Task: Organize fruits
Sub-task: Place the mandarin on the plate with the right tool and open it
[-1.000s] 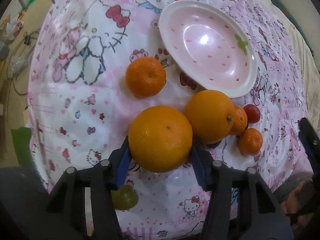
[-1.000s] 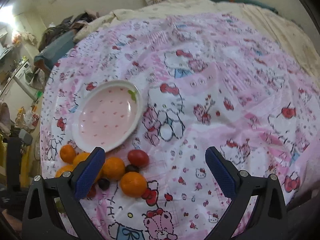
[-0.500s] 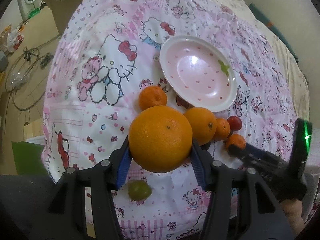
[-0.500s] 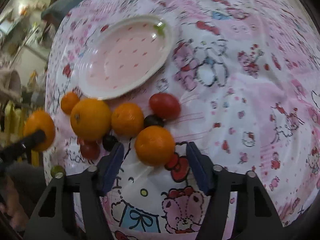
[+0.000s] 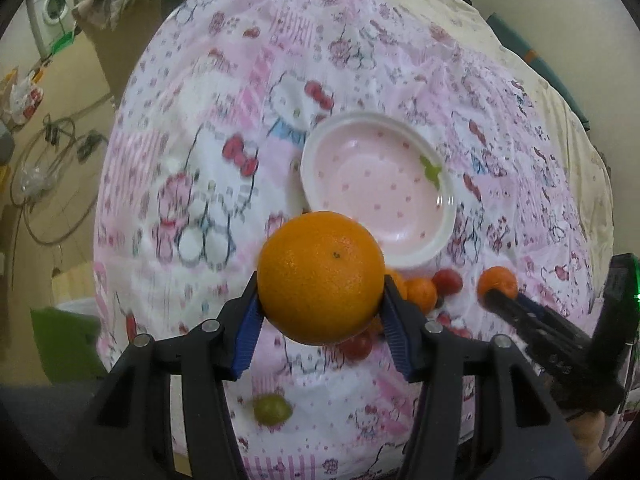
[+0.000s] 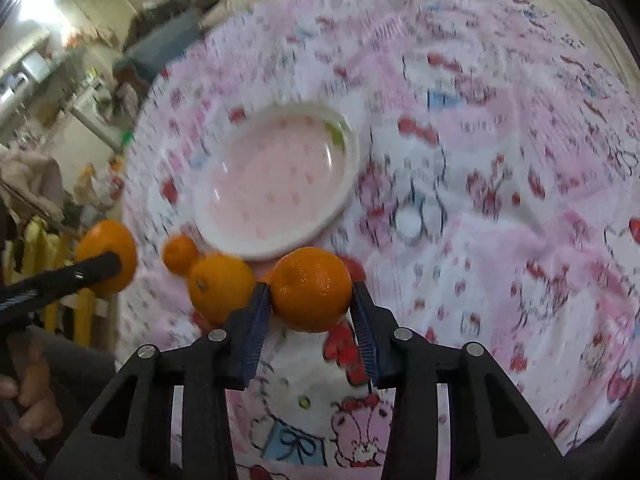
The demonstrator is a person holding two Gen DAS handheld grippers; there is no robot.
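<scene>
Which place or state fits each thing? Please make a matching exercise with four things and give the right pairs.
Things:
1. large round orange
2. small orange mandarin
3. pink dotted plate
4. green grape

Places or states:
A. holds no fruit
B. in the right gripper
C. alone on the cloth, nearest the left camera
D. in the left gripper

Pairs: 1-D, 2-B, 3-A, 4-C

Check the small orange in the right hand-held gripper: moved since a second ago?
Yes. The small orange has been lifted off the cloth, now clamped in the right hand-held gripper, just below the pink plate's rim.

Each black hand-held gripper has blue ribbed pads and silver screws.
</scene>
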